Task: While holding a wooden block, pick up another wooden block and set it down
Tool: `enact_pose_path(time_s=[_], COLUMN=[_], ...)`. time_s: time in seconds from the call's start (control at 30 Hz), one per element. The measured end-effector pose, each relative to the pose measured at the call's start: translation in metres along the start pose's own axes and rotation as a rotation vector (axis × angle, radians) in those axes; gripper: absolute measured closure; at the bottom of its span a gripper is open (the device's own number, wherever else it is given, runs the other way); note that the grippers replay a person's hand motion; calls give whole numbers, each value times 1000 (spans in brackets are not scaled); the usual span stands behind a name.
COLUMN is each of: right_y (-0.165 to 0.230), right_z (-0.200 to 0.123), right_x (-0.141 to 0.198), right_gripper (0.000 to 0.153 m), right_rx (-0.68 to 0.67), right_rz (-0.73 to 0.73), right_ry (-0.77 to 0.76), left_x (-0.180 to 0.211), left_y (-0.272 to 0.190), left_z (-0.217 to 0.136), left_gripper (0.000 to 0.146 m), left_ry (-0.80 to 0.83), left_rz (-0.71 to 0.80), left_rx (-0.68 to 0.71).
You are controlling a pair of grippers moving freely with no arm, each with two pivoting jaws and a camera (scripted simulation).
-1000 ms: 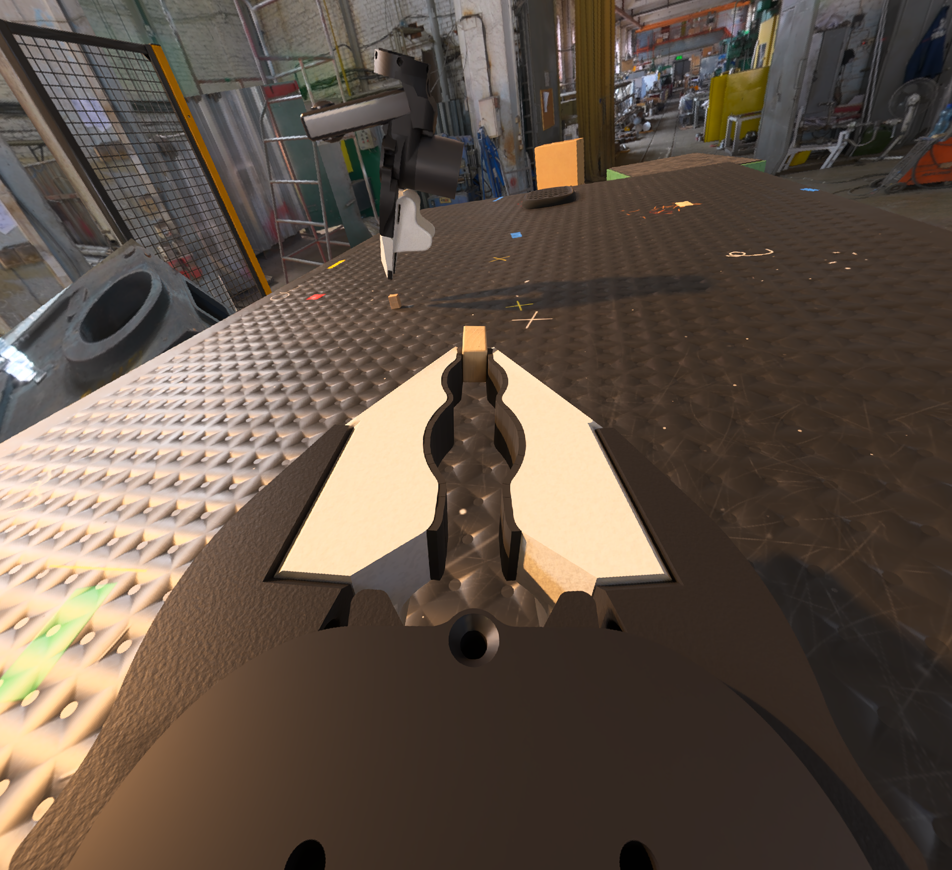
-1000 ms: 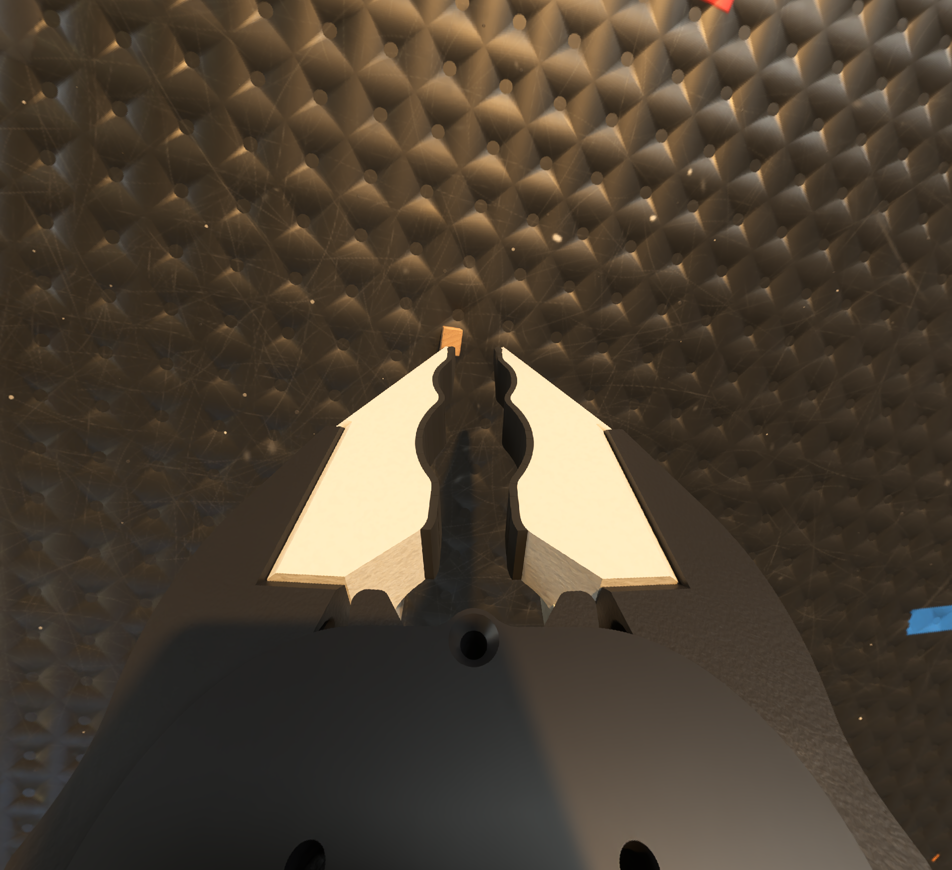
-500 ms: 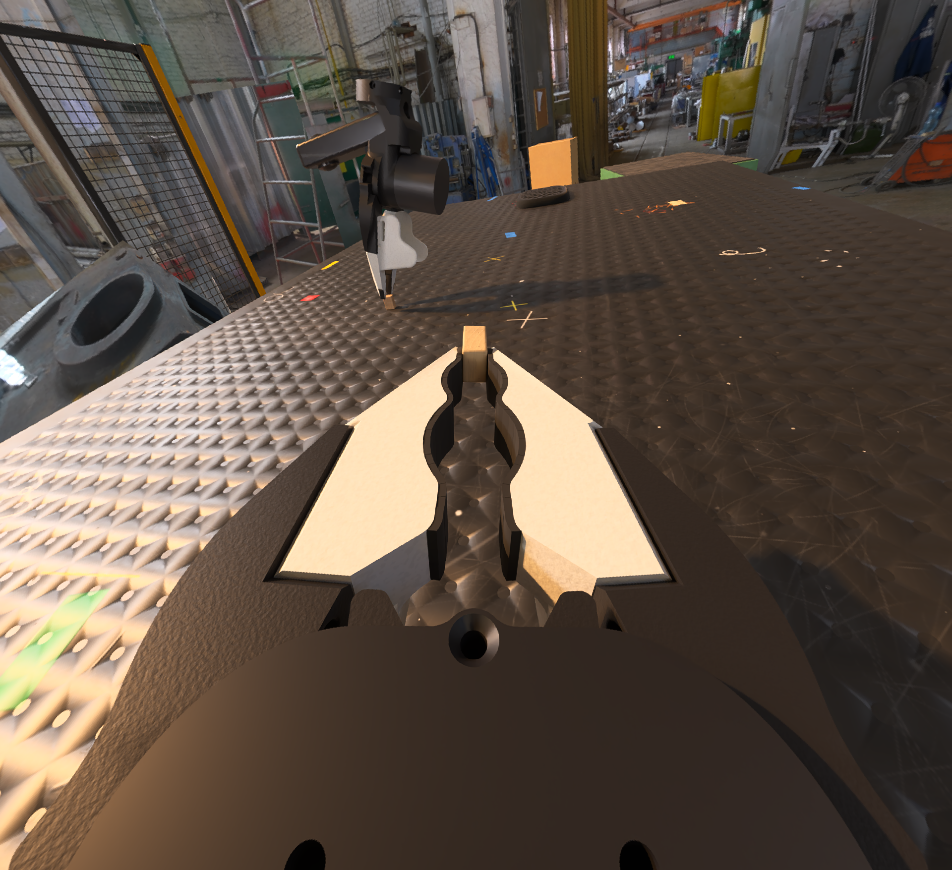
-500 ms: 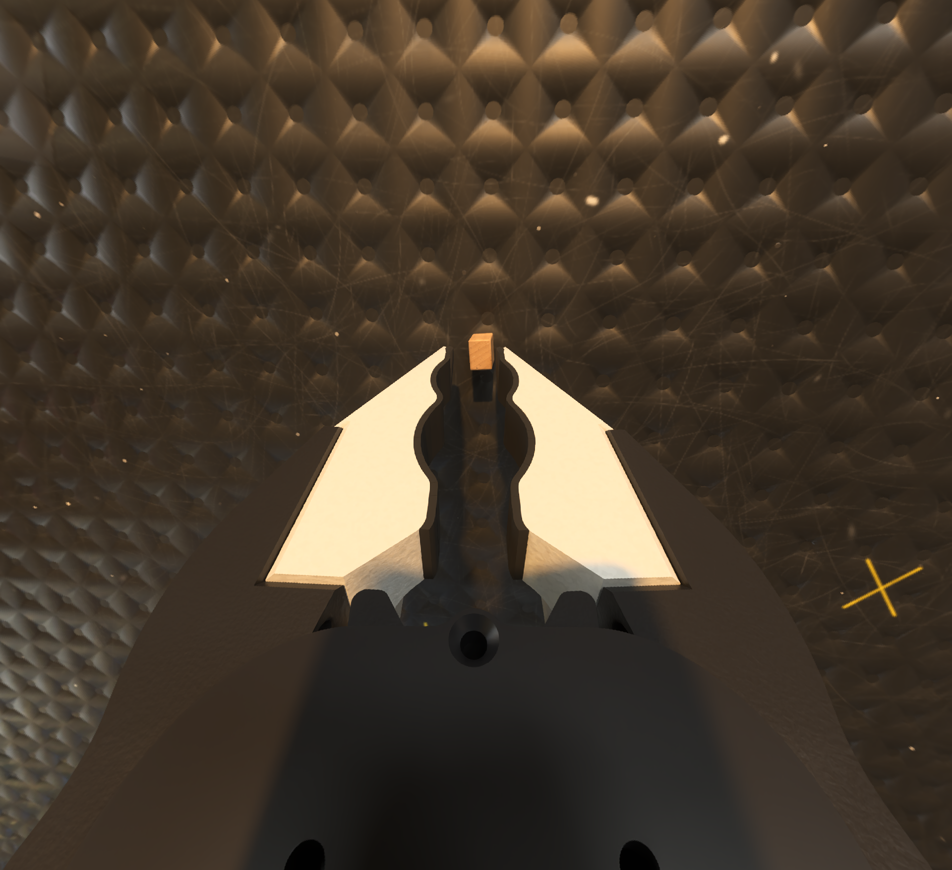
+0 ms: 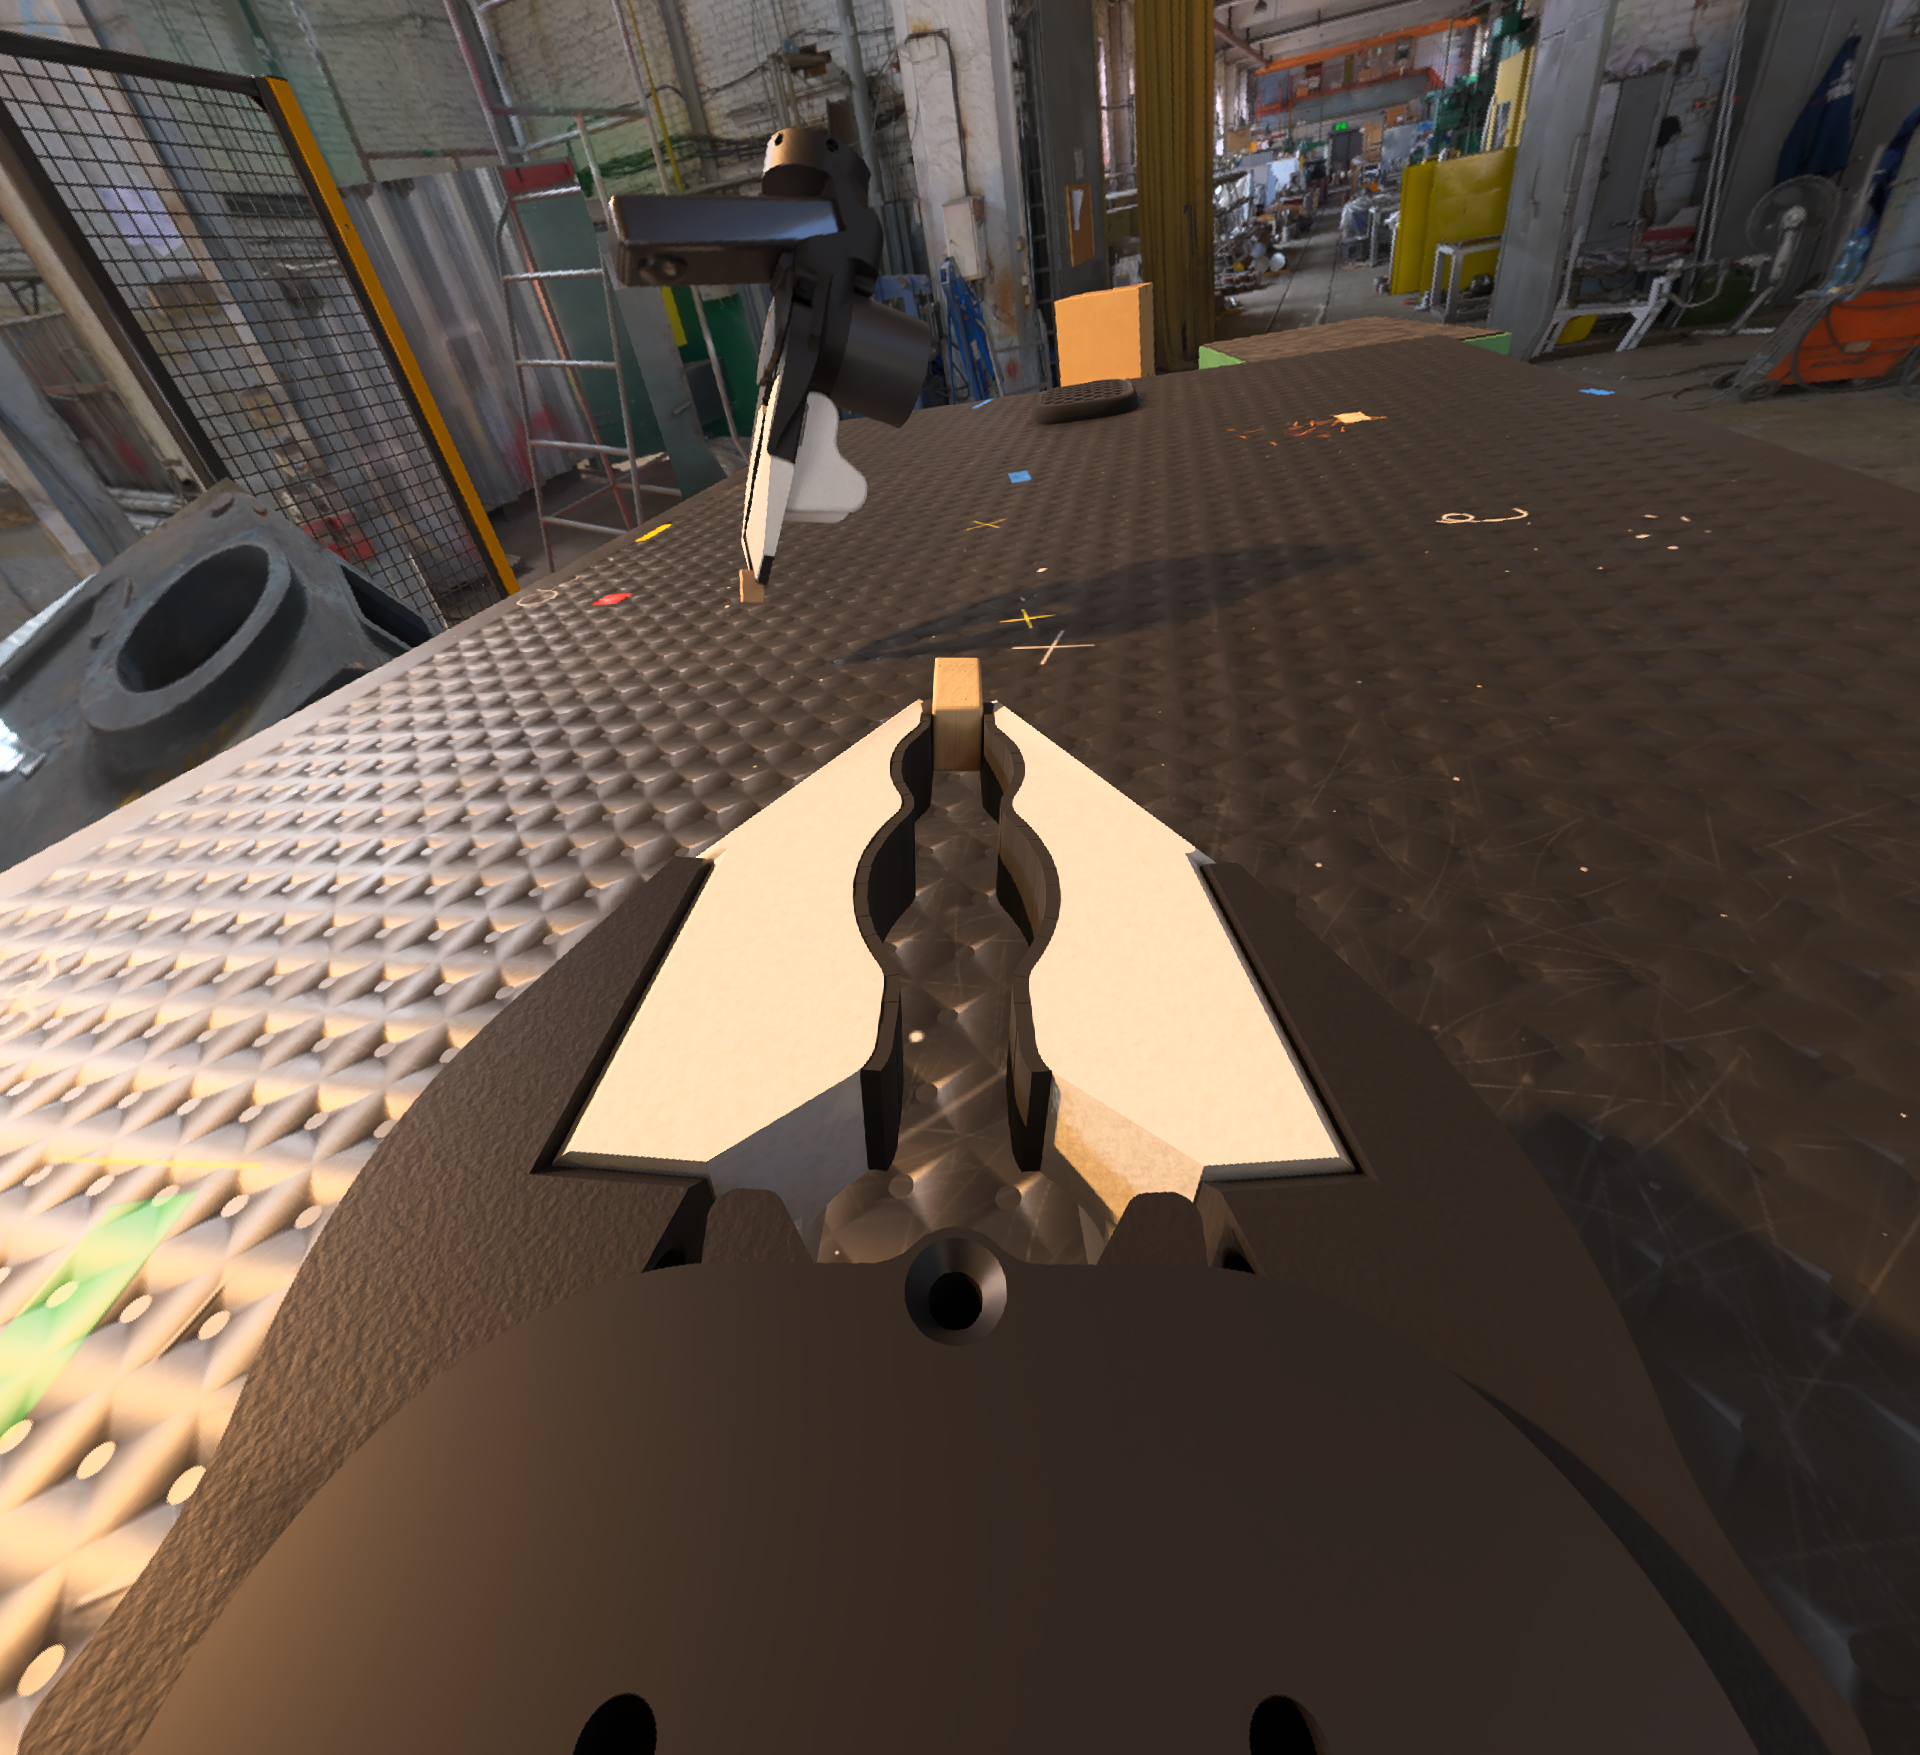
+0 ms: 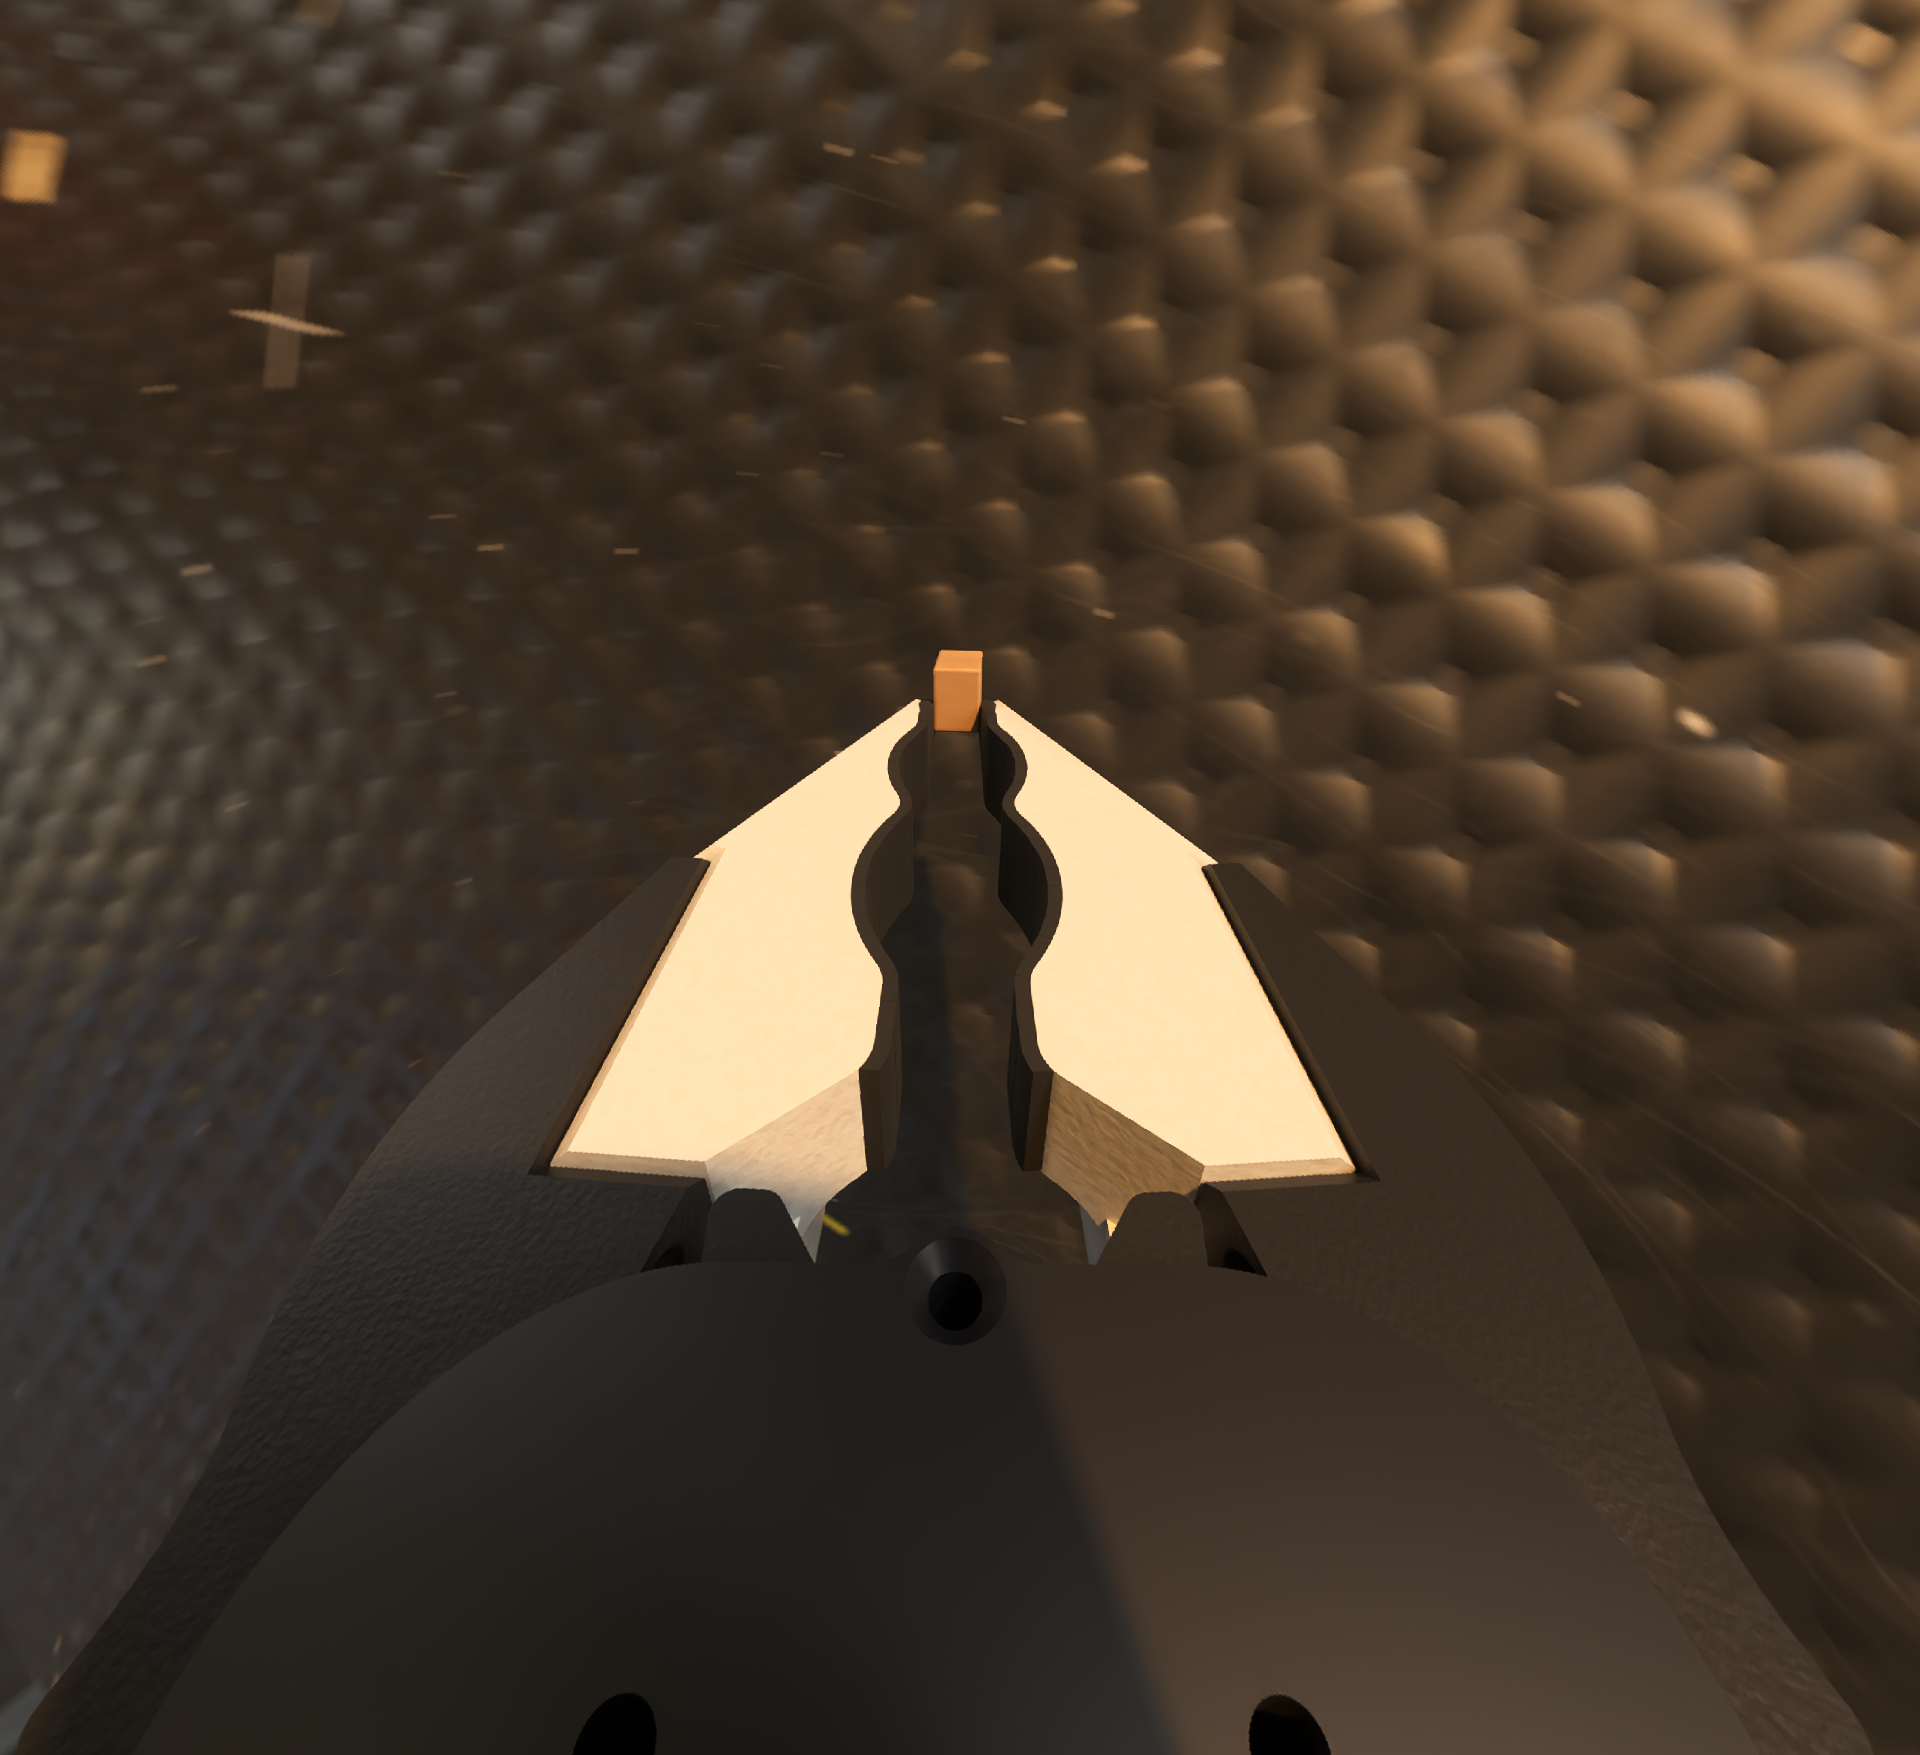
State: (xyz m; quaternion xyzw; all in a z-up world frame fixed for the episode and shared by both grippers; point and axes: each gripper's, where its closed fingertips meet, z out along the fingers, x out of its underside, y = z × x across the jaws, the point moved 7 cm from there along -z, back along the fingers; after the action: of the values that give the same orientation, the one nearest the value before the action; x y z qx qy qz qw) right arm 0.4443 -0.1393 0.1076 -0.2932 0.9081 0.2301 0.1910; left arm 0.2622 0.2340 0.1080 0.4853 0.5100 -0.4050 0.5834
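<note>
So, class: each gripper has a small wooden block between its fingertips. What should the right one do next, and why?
Probably lower gently. The right gripper pinches its small wooden block seemingly just above the studded table, so setting down comes before opening. The left gripper just holds its own block.

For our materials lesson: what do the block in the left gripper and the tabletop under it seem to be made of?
The wooden block, clamped in the left gripper, looks like pale, matte, unfinished wood, with flat faces and square edges. The tabletop looks like dark embossed metal or rubber: raised diamond studs, fine scratches and glints. Which of the two is unclear.
</note>
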Motion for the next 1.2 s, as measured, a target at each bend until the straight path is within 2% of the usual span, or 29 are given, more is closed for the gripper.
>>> enact_pose_path(time_s=[0.17, 0.4, 0.5, 0.7, 0.83, 0.97, 1.07, 1.2], right_y=[33, 65, 97, 192, 243, 277, 297, 313], right_z=[-10, -15, -12, 11, 34, 60, 83, 116], right_x=[0, 5, 4, 7, 7, 1, 0, -3], right_gripper=[144, 145, 144, 144, 144, 144, 145, 144], right_rx=[-258, -319, -302, -244, -176, -62, -115, -64], right_rz=[4, -25, -122, -451, -637, -809, -866, -936], right_ry=[-73, -110, -120, -62, -36, 6, 91, 183], left_x=[0, 0, 0, 3, 0, -4, -3, -1], left_y=[0, 1, 3, 13, 11, -3, -18, -30], left_z=[0, 0, -1, -5, -15, -38, -56, -76], left_gripper=[139, 139, 139, 139, 139, 139, 139, 139], left_ry=[-4, -7, -11, -47, -39, 23, 96, 148], left_rz=[-12, -36, -88, -271, -231, -115, -37, -37], left_rx=[5, 16, 29, 68, 31, -56, -130, -218])
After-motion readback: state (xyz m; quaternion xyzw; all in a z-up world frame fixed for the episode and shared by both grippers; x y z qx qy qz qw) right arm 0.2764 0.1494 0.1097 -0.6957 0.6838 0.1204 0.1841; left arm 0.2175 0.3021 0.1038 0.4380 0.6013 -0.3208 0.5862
